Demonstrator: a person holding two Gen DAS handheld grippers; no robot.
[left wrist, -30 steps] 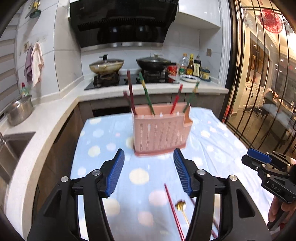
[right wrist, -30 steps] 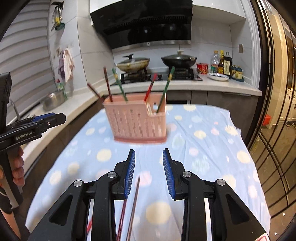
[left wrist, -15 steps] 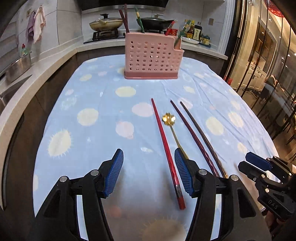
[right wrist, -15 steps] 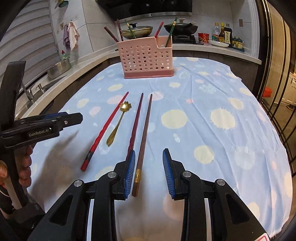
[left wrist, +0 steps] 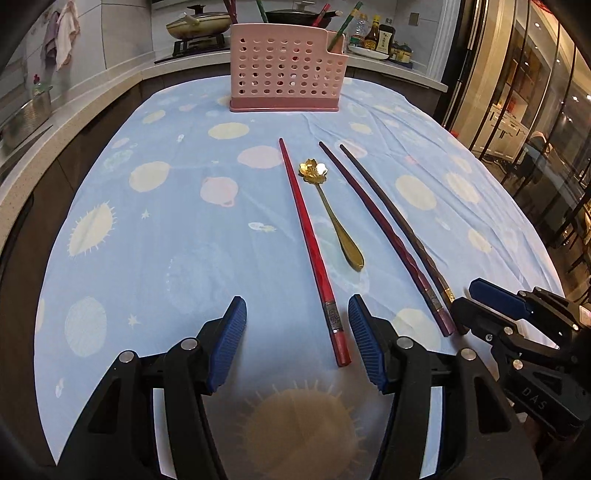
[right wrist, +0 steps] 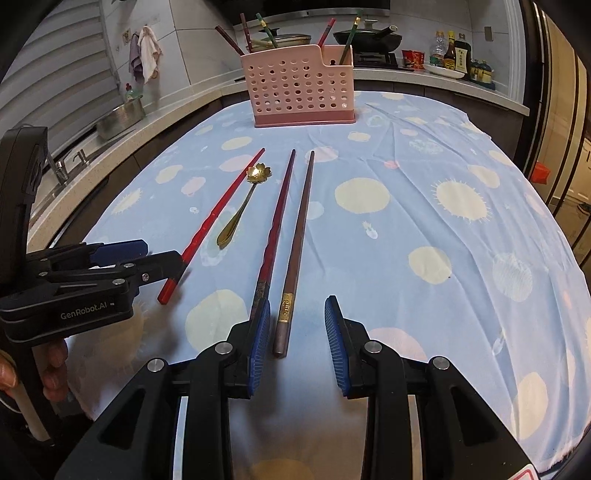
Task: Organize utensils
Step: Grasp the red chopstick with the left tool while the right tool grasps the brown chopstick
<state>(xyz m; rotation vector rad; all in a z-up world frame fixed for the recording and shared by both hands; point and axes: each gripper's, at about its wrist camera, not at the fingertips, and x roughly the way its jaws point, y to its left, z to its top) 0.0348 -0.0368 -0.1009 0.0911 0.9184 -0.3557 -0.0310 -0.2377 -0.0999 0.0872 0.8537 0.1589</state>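
A red chopstick (left wrist: 312,243), a gold flower-headed spoon (left wrist: 332,214), a dark red chopstick (left wrist: 384,236) and a brown chopstick (left wrist: 397,221) lie side by side on the blue tablecloth. A pink perforated utensil holder (left wrist: 284,72) with several chopsticks stands at the far end. My left gripper (left wrist: 297,343) is open, its jaws around the red chopstick's near end. My right gripper (right wrist: 293,341) is open around the brown chopstick's (right wrist: 297,243) near end. The red chopstick (right wrist: 212,221), spoon (right wrist: 240,206), dark red chopstick (right wrist: 275,225) and holder (right wrist: 299,90) also show in the right wrist view.
The blue spotted tablecloth (left wrist: 166,229) covers the table. A counter with a stove, pans (left wrist: 195,26) and bottles (left wrist: 376,35) runs behind. A sink and metal pot (right wrist: 120,116) are at the left. Glass doors (left wrist: 535,92) are at the right.
Both grippers have pulled back from the pink holder and dropped low to the near ends of the chopsticks on the cloth. Both stayed open.
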